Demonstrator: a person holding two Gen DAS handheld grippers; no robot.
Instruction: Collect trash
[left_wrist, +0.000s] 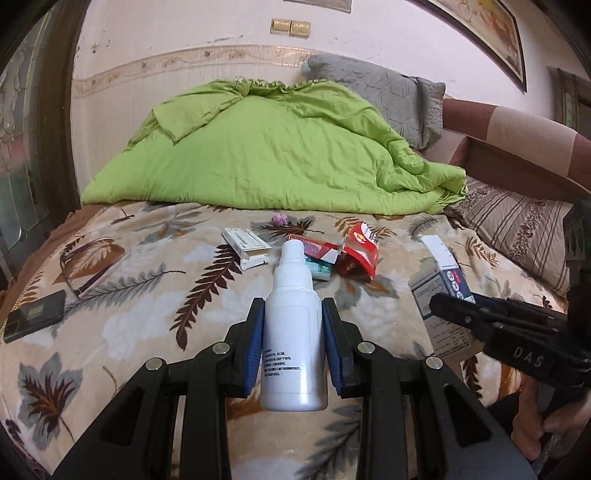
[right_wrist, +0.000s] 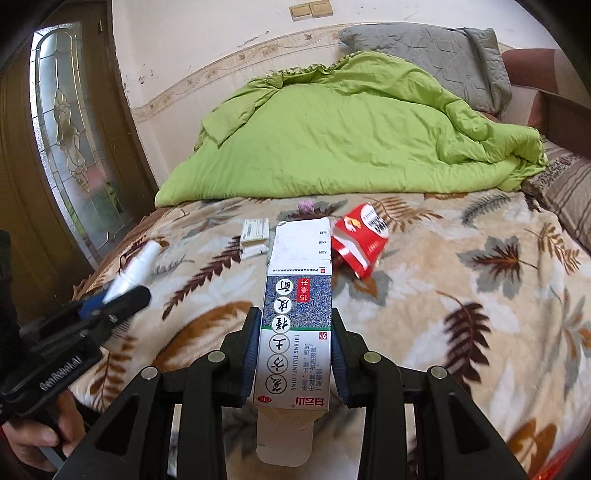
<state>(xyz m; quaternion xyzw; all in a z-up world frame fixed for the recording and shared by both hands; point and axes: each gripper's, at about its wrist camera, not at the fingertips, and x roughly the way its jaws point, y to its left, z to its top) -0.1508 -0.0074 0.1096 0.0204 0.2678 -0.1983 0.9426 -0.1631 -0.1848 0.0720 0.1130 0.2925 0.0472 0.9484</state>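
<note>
Left wrist view: the left gripper (left_wrist: 292, 334) clamps a white plastic bottle (left_wrist: 291, 325) at lower centre, nozzle pointing up-frame, small print on its side. Only here, a dark phone (left_wrist: 35, 315) lies at far left on the leaf-print blanket (left_wrist: 129, 295).

Right wrist view: the right gripper (right_wrist: 294, 354) pinches a blue-and-white medicine carton (right_wrist: 295, 321) at centre, end flap open. Above right lies a crushed red pack (right_wrist: 360, 240).

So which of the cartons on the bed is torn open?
The red carton, lying crumpled with its flaps splayed, right of the small white box. The blue-patterned medicine box is in the right gripper, not on the bed.
</note>
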